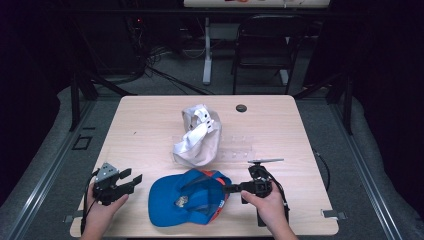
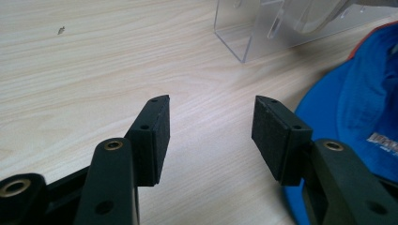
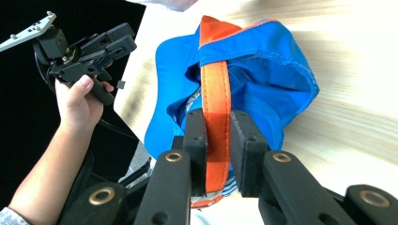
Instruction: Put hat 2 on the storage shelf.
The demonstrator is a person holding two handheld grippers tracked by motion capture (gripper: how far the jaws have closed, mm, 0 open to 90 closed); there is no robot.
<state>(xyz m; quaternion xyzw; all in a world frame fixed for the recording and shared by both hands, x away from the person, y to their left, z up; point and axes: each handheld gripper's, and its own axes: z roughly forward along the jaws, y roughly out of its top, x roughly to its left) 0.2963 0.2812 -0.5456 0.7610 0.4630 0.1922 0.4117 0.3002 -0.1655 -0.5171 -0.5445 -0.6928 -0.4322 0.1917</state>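
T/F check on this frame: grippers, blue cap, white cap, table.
1. The right gripper is clamped on the orange strap of the blue cap. True.
2. The left gripper holds the cap's brim. False: its jaws stand open over bare table.
3. The white cap sits on a clear stand. True.
4. The white cap lies nearer the person than the blue cap. False: it lies farther away.
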